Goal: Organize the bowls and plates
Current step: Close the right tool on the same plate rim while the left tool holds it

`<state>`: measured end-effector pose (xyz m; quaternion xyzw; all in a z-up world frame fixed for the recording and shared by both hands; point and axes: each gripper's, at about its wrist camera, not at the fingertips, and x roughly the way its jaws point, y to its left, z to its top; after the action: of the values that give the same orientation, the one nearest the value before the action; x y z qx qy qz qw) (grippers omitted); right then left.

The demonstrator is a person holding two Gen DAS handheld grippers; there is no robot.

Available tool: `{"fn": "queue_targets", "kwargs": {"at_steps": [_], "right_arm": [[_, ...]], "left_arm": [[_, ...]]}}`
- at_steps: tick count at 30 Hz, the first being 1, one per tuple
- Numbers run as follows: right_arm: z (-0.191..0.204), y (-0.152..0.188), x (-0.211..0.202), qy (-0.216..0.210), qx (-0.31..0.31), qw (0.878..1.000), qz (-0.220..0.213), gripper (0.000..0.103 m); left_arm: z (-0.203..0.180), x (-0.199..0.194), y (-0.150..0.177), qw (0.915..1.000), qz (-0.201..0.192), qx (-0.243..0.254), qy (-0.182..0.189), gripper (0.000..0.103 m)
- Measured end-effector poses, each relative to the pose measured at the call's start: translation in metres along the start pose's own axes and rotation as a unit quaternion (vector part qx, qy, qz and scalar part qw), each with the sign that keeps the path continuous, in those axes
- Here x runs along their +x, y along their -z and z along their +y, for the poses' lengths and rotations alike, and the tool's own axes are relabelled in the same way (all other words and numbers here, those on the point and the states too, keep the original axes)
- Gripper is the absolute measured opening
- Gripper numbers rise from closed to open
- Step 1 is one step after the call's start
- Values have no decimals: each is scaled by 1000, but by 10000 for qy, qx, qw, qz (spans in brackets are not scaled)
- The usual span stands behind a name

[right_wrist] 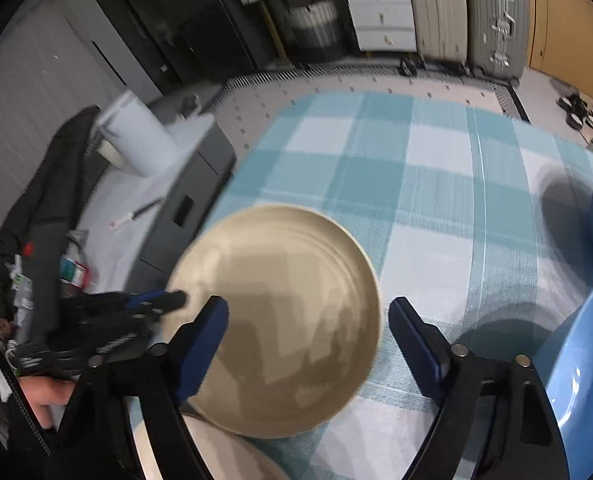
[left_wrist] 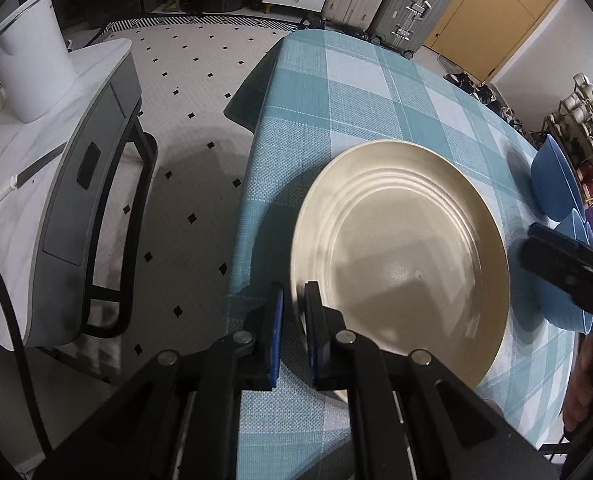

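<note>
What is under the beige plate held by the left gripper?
The left gripper pinches the beige plate by its rim. Under its near edge, the right wrist view shows part of a second beige plate; elsewhere, checked tablecloth. The rest is covered.

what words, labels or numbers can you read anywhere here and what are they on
No text can be read in either view.
Suitcase: a sticker at its top, too small to read.
Red and green packet on the side counter: print too blurred to read.
Plate, bowls, tablecloth: no lettering.
</note>
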<state>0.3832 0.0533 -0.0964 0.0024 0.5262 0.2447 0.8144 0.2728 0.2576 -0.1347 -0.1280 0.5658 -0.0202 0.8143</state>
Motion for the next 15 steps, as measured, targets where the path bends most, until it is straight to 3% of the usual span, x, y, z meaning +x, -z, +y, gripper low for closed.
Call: {"fn": "queue_targets", "kwargs": {"at_steps": [2, 6, 15], "right_arm": [[-5, 1, 10, 31, 33, 9999, 103, 77], [-14, 2, 28, 137, 81, 9995, 278, 74], [-22, 5, 56, 119, 154, 9983, 556, 49]], "left_arm": [[0, 0, 0, 10000, -9, -1, 2, 8], [-1, 0, 0, 10000, -21, -3, -8, 8], [0, 1, 2, 10000, -20, -42, 50, 8]]}}
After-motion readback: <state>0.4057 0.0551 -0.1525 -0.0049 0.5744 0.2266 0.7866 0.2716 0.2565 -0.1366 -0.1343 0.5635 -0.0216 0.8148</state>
